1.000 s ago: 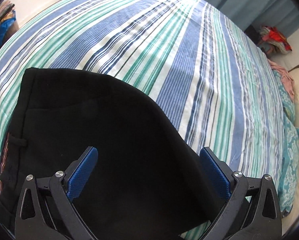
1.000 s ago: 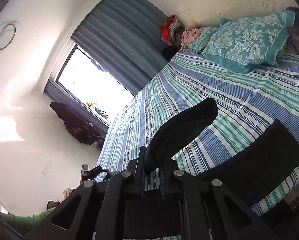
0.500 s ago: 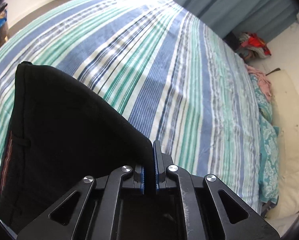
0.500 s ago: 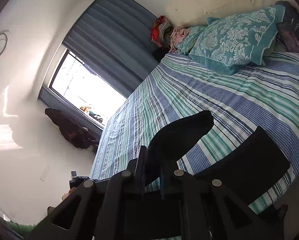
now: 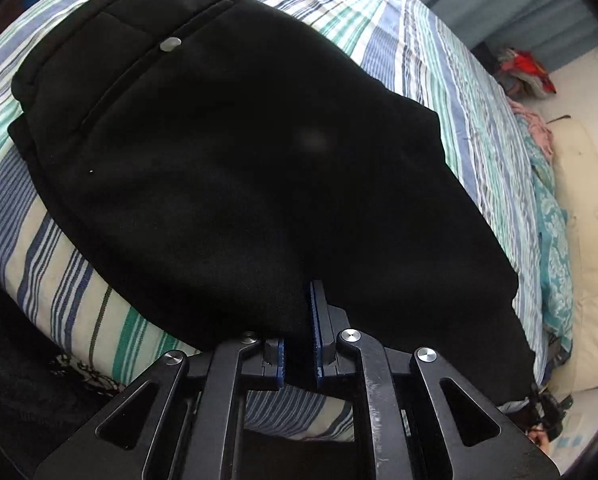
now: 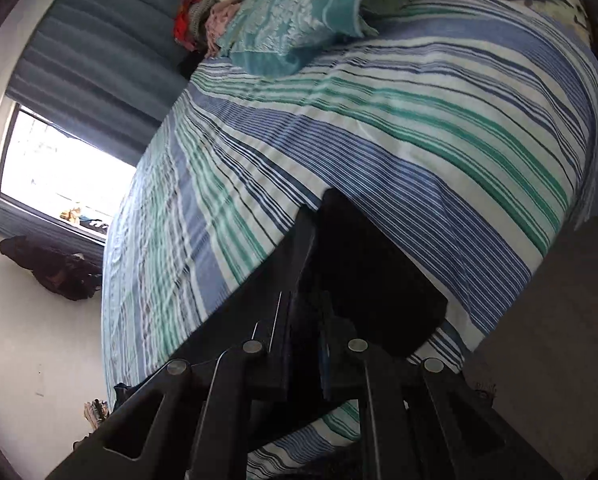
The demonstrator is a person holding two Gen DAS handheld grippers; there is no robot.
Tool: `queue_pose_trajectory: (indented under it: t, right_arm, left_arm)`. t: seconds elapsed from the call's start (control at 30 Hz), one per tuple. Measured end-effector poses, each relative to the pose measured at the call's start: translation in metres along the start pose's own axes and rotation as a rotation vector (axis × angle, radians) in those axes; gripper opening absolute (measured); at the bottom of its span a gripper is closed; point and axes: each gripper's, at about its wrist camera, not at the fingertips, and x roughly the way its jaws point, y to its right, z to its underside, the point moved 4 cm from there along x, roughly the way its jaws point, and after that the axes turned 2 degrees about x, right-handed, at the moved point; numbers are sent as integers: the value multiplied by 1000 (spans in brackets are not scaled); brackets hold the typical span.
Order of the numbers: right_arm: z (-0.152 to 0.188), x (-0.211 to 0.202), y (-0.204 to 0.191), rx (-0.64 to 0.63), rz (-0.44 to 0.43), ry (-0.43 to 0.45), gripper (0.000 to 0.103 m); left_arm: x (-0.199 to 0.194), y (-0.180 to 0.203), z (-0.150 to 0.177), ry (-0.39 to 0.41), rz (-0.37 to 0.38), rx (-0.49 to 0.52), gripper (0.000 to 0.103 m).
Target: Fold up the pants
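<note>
The black pants [image 5: 235, 152] lie spread across the striped bed [image 5: 431, 48], seat side up, with a back pocket and a silver button [image 5: 170, 44] showing. My left gripper [image 5: 298, 344] is shut on the near edge of the pants, with dark cloth pinched between its blue pads [image 5: 314, 320]. In the right wrist view my right gripper [image 6: 305, 320] is shut on another part of the black pants [image 6: 371, 280], close above the bedsheet [image 6: 419, 128]. The cloth hides the right fingertips.
Teal patterned pillows [image 6: 299, 20] lie at the head of the bed, with a pile of red and pink clothes [image 6: 197, 20] beside grey-blue curtains [image 6: 95, 48]. A bright window [image 6: 59, 176] is to the left. The bed's near edge [image 5: 99, 320] drops to a dark floor.
My left gripper closed on the pants edge and carried it over, so the pocket side now faces up. My right gripper stayed shut on the cloth and dropped close to the bed.
</note>
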Motion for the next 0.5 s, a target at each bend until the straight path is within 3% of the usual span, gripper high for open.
queue_pose_trajectory:
  t: [0.23,0.4,0.5]
  right_arm:
    - [7,14,24,33,55,-24,12]
    - [-7,-3,-8,-142,77,-2,11]
    - [-9,-4,-2,-186,145,-16,11]
  left_arm:
    - [-2,14,-11,-11,-33,28,10]
    - [-6,20,3,18,-47,85,10]
    - [-1,24,12,7,-52,105,10]
